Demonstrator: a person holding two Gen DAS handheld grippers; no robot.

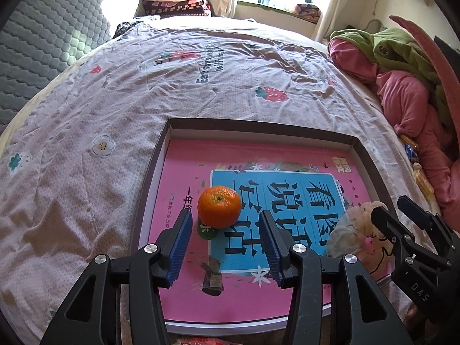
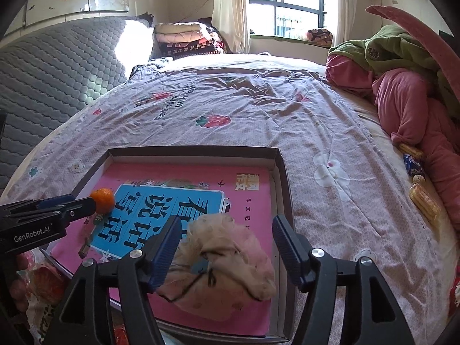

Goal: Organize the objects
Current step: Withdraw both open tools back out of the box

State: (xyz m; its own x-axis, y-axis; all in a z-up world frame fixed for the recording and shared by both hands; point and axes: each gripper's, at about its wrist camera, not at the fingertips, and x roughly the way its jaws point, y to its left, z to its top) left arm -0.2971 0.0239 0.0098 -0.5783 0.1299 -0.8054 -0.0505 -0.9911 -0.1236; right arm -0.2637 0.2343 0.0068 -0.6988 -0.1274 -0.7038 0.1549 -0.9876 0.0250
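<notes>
**1 orange and 1 soft bundle lie in the tray, both jaws wide**

1 shallow cardboard tray (image 1: 371,155) rests on the bed (image 1: 86,178), and 1 pink book (image 1: 184,172) fills its floor. The book's blue panel carries large Chinese characters, upside down in both views; I cannot read the smaller print.

1 orange (image 1: 219,206) sits on the book at the panel's left edge, stem end up. The left gripper (image 1: 227,244) is just near of it with its jaws spread wide and holding nothing; the fruit lies just beyond the 2 blue pads. In the right wrist view this gripper's body reads "GenRobot.AI".

1 pale crumpled bundle (image 2: 224,258), cloth or plush, lies on the book's right near part. The right gripper (image 2: 227,247) has its jaws wide on either side of it; the left pad is touching or nearly touching the bundle, the right pad stands apart. Its body shows "DAS" in the left wrist view.

The bedsheet has strawberry prints and English lettering too distorted to read. At the bed's right edge lie 2 yellow snack packets (image 2: 424,201) and 1 blue wrapper (image 2: 412,165), beside pink and green clothing (image 2: 402,92).
</notes>
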